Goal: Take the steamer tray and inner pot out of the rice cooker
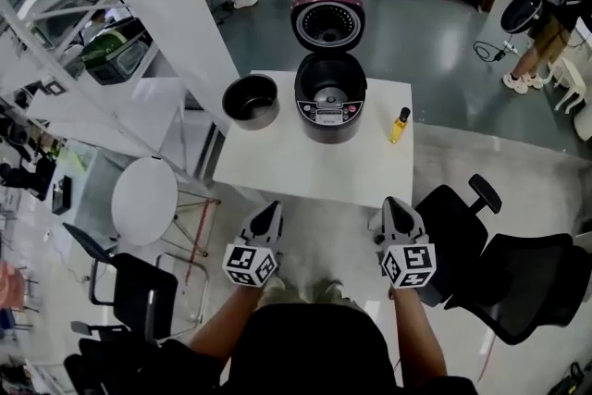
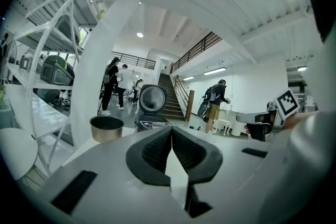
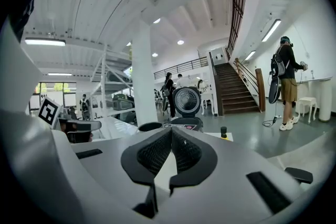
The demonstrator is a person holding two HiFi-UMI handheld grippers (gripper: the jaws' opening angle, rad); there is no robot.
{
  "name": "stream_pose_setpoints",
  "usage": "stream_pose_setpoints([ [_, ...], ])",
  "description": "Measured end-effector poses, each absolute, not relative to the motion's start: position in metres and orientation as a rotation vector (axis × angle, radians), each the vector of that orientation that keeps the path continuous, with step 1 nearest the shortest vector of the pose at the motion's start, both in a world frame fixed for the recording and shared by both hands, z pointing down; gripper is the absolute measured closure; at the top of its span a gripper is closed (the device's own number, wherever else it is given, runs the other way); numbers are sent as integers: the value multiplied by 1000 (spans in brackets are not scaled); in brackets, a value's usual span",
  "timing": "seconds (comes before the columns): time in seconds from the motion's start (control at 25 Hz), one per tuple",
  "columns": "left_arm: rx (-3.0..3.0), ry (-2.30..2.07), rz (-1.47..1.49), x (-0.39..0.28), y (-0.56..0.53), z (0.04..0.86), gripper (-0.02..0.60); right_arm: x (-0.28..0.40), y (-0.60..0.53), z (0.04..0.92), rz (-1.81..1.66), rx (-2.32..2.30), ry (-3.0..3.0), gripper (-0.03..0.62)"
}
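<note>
The rice cooker [image 1: 330, 97] stands open on the white table [image 1: 305, 166], with its lid [image 1: 327, 21] tipped up behind it. Its cavity shows only the bare heating plate. The metal inner pot [image 1: 251, 100] sits on the table just left of the cooker. I cannot pick out a steamer tray. My left gripper [image 1: 268, 216] and right gripper [image 1: 396, 210] hang side by side short of the table's near edge, both shut and empty. In the left gripper view the jaws [image 2: 171, 128] meet in front of the pot [image 2: 106, 128] and cooker [image 2: 152, 122]. In the right gripper view the jaws [image 3: 171, 131] point at the cooker [image 3: 184, 122].
A small yellow bottle [image 1: 400, 125] stands right of the cooker. Black office chairs [image 1: 518, 273] crowd the right side. A white round stool [image 1: 145, 199] and another black chair [image 1: 129, 291] are at the left, beside white shelving [image 1: 55, 60]. People stand in the background.
</note>
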State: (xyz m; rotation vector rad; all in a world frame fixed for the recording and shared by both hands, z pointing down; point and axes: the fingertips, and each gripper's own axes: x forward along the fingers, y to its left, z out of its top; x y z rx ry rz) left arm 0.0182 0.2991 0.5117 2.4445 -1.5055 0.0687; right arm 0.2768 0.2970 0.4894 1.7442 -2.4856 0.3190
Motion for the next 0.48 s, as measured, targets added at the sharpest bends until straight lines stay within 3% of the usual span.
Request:
stream_pose_setpoints([
  [0.48,2455,-1566,-46,-9,324,498,577,297,332,498,294,1811,-2393,594],
])
